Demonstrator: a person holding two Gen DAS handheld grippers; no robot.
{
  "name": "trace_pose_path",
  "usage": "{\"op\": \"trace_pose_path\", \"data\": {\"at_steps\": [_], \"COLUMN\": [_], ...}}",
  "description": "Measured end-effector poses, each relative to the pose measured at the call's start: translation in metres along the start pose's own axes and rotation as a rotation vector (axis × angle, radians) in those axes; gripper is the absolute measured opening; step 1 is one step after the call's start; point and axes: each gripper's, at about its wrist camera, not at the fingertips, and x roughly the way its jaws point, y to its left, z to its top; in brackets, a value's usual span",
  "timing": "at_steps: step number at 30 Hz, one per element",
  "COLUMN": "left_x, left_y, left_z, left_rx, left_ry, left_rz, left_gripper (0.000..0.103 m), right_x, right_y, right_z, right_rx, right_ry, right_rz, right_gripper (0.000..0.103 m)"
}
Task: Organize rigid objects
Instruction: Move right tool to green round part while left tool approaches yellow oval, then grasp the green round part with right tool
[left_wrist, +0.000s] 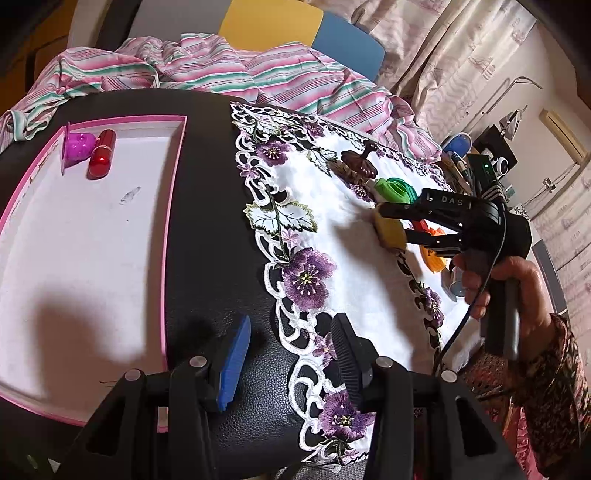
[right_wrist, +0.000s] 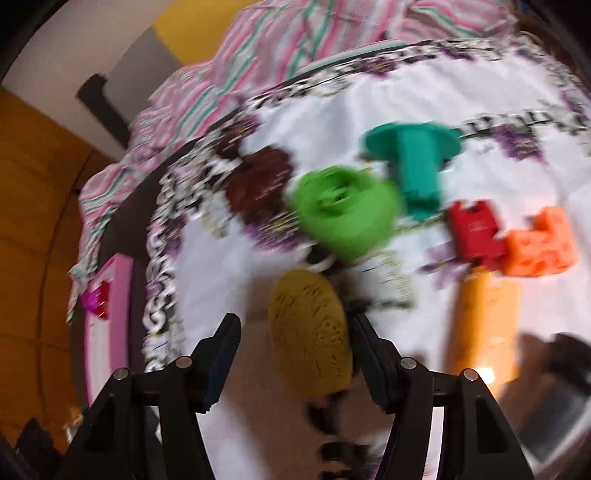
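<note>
Straddling the yellow disc (right_wrist: 310, 339) with the right gripper (right_wrist: 291, 325), jaws spread, disc on edge between them, hugging the right finger, left pad apart. Lying just beyond: green ring (right_wrist: 343, 210), teal spool (right_wrist: 417, 162), red block (right_wrist: 472, 229), orange block (right_wrist: 539, 243), crowding. Hovering idle, left gripper (left_wrist: 288, 354), spread and holding nothing. Waiting far left: pink tray (left_wrist: 173, 206).

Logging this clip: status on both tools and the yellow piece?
Left tool open, empty, over the dark table edge. Right tool open around the yellow disc; one pad touching, grip unconfirmed. Green ring close behind.
</note>
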Motion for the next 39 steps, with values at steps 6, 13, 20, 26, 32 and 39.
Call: {"op": "trace_pose_path", "data": {"at_steps": [6,13,20,26,32,39], "left_x": [-0.001,0.003,0.005,0.011,0.018,0.023], "left_y": [0.002,-0.002,-0.008,-0.013,-0.019,-0.030], "left_z": [0.000,-0.001,-0.003,-0.004,-0.004,-0.003], "left_rx": [-0.009,0.002,0.024,0.031,0.044,0.070], "left_ry": [-0.005,0.008,0.018,0.030,0.044,0.051], "left_rz": [-0.010,-0.011,0.001,-0.003,-0.010,-0.021], "left_gripper": [0.046,0.046,0.046,0.046,0.046,0.046], "right_x": [-0.027,-0.034,-0.012,-0.005,0.001,0.011], "right_y": [0.003,0.006,0.002,0.003,0.001,0.000], "right_z": [0.003,0.037,0.055,0.055,0.052,0.052], "right_rx": [-0.019,-0.099,-0.176,-0.222,-0.243,-0.227], "right_ry": [-0.151,-0.243,-0.235,-0.218,-0.193,-0.120], "right_rz": [-0.037,-0.146,-0.212,-0.289,-0.310,-0.269], "right_gripper": [0.063,0.061,0.057,0.057,0.058,0.063]}}
